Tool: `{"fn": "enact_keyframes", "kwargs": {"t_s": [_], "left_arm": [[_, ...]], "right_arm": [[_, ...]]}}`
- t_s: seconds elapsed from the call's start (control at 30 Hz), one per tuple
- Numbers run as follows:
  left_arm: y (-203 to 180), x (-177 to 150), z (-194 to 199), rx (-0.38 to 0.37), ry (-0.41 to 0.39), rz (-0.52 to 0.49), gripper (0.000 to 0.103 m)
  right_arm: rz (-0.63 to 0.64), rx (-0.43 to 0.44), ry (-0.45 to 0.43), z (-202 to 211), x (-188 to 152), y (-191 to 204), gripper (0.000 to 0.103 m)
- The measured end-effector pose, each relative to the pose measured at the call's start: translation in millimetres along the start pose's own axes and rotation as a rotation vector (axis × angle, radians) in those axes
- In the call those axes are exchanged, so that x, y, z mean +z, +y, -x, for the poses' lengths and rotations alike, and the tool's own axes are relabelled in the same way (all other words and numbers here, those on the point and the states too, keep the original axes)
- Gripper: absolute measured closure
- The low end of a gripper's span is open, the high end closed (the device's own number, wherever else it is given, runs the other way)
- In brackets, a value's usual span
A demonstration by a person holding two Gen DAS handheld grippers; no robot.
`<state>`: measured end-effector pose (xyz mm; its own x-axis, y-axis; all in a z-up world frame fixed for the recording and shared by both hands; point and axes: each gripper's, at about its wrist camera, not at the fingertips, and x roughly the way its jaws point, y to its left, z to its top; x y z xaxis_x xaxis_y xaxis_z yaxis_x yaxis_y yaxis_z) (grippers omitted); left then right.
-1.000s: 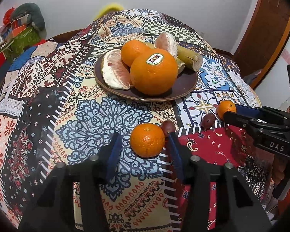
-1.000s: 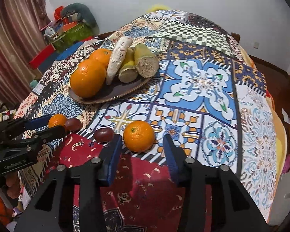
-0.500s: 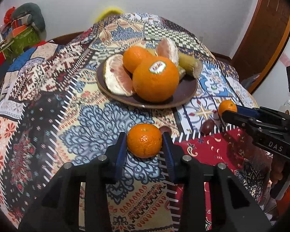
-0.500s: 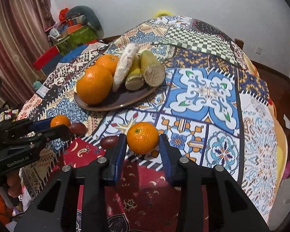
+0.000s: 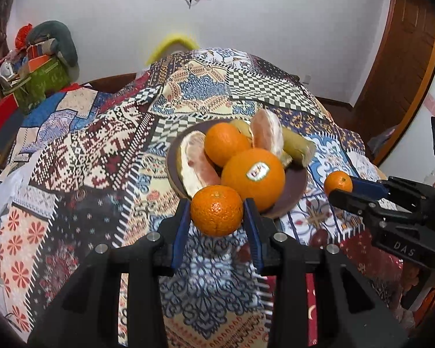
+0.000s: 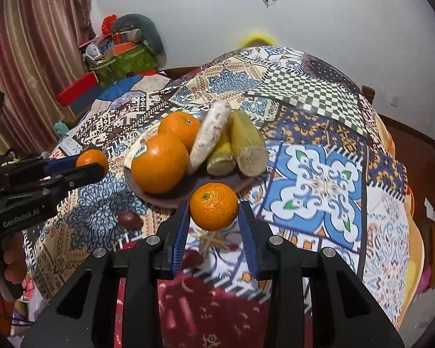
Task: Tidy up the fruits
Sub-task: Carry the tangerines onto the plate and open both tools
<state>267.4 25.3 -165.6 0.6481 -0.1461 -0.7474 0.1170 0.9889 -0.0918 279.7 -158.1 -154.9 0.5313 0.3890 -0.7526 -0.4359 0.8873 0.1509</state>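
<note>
"das" on the right tongs (image 5: 340, 186), "genrobot.ai" on the left tongs (image 6: 92, 164), orange's sticker (image 5: 257, 170) unreadable

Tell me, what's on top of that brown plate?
The brown plate holds two oranges, one stickered and one behind, two pomelo pieces and yellowish cut stalks. Whatever lies beneath them is covered.

Left gripper (image 5: 217, 220): matte black moulded frame with triangular cut-outs, silver round screw heads and ribbed blue pads lining both fingers (image 5: 179, 232). Right gripper (image 6: 214, 223): identical black body, silver screws, blue-lined fingers (image 6: 248, 236). White lettering "DAS" marks one housing at the right of the frame, "GenRobot.AI" the other at the left. Bare skin of a hand (image 6: 13, 262) shows at lower left.
</note>
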Motion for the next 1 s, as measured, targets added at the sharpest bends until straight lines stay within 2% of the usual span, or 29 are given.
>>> {"fn": "enact_keyframes", "kwargs": {"t_s": [0.57,1.0], "left_arm": [[13,36,-37,0.007,0.005,-0.006,0.066],[20,41,-65,0.001,0.040,0.018,0.066]], "right_arm": [[0.034,0.008,0.024,-30,21,1,0.071],[0.042,0.030,0.079,-51,19,-1,0.071]]}}
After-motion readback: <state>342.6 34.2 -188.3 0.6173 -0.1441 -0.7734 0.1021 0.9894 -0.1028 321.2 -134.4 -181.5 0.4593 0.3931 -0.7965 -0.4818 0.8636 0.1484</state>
